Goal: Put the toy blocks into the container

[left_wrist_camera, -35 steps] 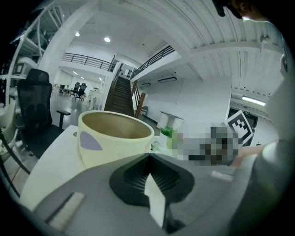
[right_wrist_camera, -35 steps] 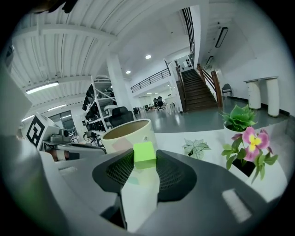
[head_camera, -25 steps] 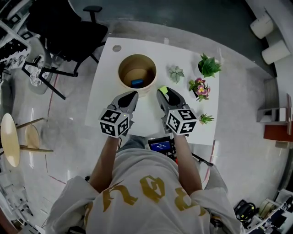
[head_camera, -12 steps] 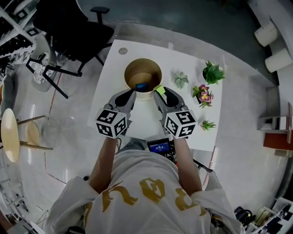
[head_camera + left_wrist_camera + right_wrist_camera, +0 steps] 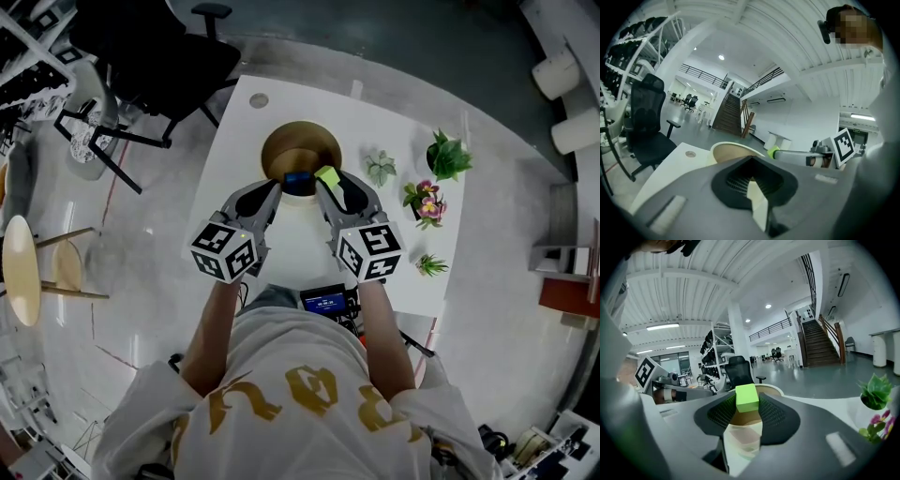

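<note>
Head view: the right tool (image 5: 328, 181) pinches a green block (image 5: 326, 174) at its tips, right over the near-right rim of the container (image 5: 281, 148), which stands on the white bench (image 5: 281, 246). A blue block (image 5: 298, 179) already lies inside, against the near wall. The left tool (image 5: 273, 188) hovers just beside the rim on the other side, tips pressed together. The green block is not yet squarely over the mouth, so I judge the step in hand to be the drop. To do it well, carry the block a little further in past the rim and hold it level. Then spread the jaws low over the mouth, with the left tool clear of the path.

Left gripper view: the jaws meet at the tip with nothing between them. The container's mouth sits just beyond, and the right tool shows at the right with the green block at its end.

Right gripper view: both pads press the block's sides. It sits flat, top face up. Its long axis seems to run along the jaws, pointing toward the container ahead, though the block is short and I cannot be sure. A chair (image 5: 739, 370) stands past the bench.
</note>
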`<act>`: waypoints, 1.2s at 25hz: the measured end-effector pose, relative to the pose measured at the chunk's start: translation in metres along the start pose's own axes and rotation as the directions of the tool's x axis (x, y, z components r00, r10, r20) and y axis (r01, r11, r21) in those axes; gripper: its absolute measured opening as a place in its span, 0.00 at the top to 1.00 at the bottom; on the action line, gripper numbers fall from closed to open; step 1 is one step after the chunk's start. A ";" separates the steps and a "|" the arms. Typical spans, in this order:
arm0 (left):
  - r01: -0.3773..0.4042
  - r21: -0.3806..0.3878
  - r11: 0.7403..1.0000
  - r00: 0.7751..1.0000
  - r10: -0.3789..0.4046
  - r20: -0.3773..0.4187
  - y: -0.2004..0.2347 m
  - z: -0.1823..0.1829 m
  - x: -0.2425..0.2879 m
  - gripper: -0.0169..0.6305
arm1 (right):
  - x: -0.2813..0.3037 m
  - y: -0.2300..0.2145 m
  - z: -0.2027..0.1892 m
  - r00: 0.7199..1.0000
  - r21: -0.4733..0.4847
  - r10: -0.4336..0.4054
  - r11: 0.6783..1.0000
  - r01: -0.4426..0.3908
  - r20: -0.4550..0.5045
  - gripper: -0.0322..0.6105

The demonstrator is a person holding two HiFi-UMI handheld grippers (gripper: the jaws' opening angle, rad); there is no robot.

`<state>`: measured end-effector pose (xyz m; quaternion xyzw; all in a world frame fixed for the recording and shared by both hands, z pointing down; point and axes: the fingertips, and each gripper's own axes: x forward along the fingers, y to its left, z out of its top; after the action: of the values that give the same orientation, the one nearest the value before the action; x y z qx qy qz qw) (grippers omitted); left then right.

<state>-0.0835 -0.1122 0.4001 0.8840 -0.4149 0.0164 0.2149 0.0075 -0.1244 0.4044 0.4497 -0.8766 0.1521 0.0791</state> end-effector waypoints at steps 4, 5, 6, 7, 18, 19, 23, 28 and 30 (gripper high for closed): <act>-0.004 -0.004 1.000 1.000 0.004 -0.008 0.005 -0.003 0.003 0.97 | 0.004 -0.004 -0.001 1.000 -0.010 -0.015 1.000 0.015 0.008 0.67; -0.003 -0.005 1.000 1.000 0.003 -0.010 0.006 -0.003 0.004 0.97 | 0.005 -0.004 -0.001 1.000 -0.008 -0.015 1.000 0.015 0.007 0.67; -0.002 -0.006 1.000 1.000 0.002 -0.012 0.007 -0.003 0.005 0.97 | 0.006 -0.005 -0.001 1.000 -0.006 -0.015 1.000 0.015 0.005 0.67; -0.001 -0.007 1.000 1.000 0.001 -0.014 0.008 -0.003 0.006 0.97 | 0.007 -0.006 -0.001 1.000 -0.006 -0.015 1.000 0.015 0.002 0.67; 0.000 -0.016 1.000 1.000 0.000 -0.021 0.014 -0.007 0.003 0.97 | 0.016 -0.006 -0.008 1.000 -0.004 -0.020 1.000 0.020 -0.012 0.68; 0.000 -0.016 1.000 1.000 0.000 -0.019 0.014 -0.006 0.002 0.97 | 0.016 -0.005 -0.007 1.000 -0.006 -0.021 1.000 0.021 -0.010 0.68; 0.002 -0.017 1.000 1.000 -0.002 -0.014 0.012 -0.006 -0.001 0.97 | 0.013 -0.003 -0.006 1.000 -0.009 -0.025 1.000 0.025 -0.006 0.67; 0.010 -0.016 1.000 1.000 -0.010 -0.010 0.008 -0.006 -0.004 0.97 | 0.003 -0.004 -0.004 0.999 -0.008 -0.043 0.999 0.043 0.004 0.71; 0.013 -0.014 1.000 1.000 -0.013 -0.008 0.005 -0.006 -0.005 0.97 | -0.002 -0.004 -0.003 0.998 -0.010 -0.056 0.998 0.056 0.008 0.72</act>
<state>-0.0900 -0.1093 0.4061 0.8851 -0.4083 0.0157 0.2228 0.0125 -0.1239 0.4079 0.4743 -0.8647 0.1436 0.0820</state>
